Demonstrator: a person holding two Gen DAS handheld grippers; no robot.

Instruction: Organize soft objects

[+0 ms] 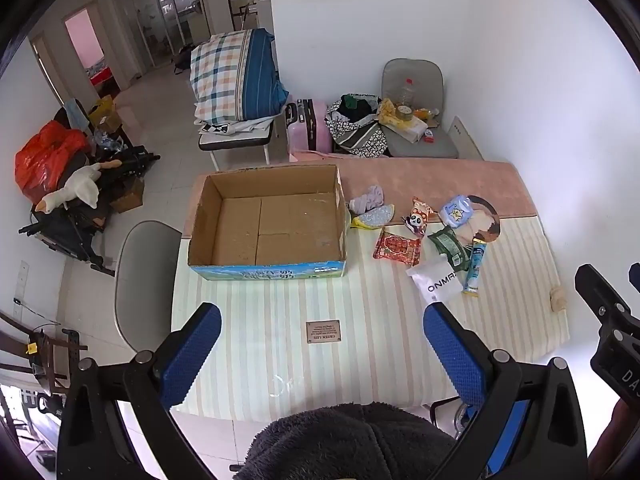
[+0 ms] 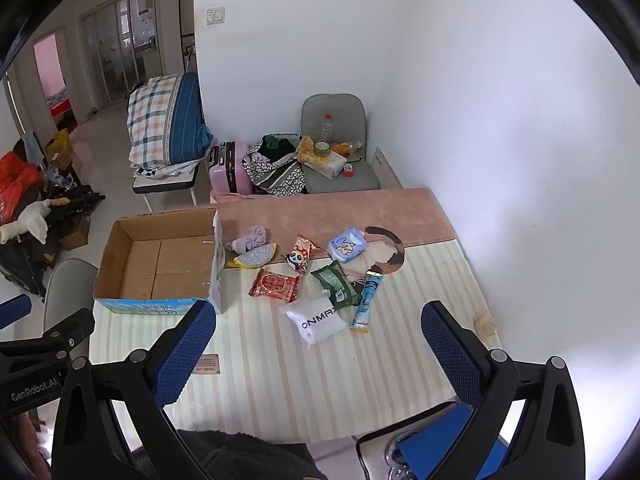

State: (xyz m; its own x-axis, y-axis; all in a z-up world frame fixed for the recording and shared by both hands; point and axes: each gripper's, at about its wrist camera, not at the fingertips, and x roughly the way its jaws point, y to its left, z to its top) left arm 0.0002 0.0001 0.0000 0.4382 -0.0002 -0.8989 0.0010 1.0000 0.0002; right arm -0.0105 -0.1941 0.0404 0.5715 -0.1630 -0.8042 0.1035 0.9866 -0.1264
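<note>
An empty cardboard box [image 1: 264, 224] [image 2: 160, 264] stands on the left of the striped table [image 1: 360, 344] [image 2: 280, 380]. To its right lie several soft items: a lilac cloth [image 1: 368, 196] [image 2: 250, 238], a yellow-edged sponge [image 1: 374, 216] [image 2: 256, 258], a panda packet [image 1: 418, 216] [image 2: 300, 256], a red packet [image 1: 396, 246] [image 2: 274, 284], a green packet [image 1: 450, 246] [image 2: 336, 282], a white pouch [image 1: 438, 280] [image 2: 318, 320], a blue tube [image 1: 474, 266] [image 2: 366, 298] and a blue tissue pack [image 1: 458, 210] [image 2: 347, 245]. My left gripper [image 1: 322, 320] and right gripper [image 2: 318, 318] hover open above the near table, holding nothing.
A round cat-print mat [image 2: 386, 256] lies under the far items, and a beige scrap [image 2: 484, 322] sits at the table's right edge. A grey chair [image 1: 144, 280] stands left of the table. The white wall [image 2: 520, 160] is close on the right. Cluttered chairs and a pink suitcase [image 1: 308, 124] stand behind.
</note>
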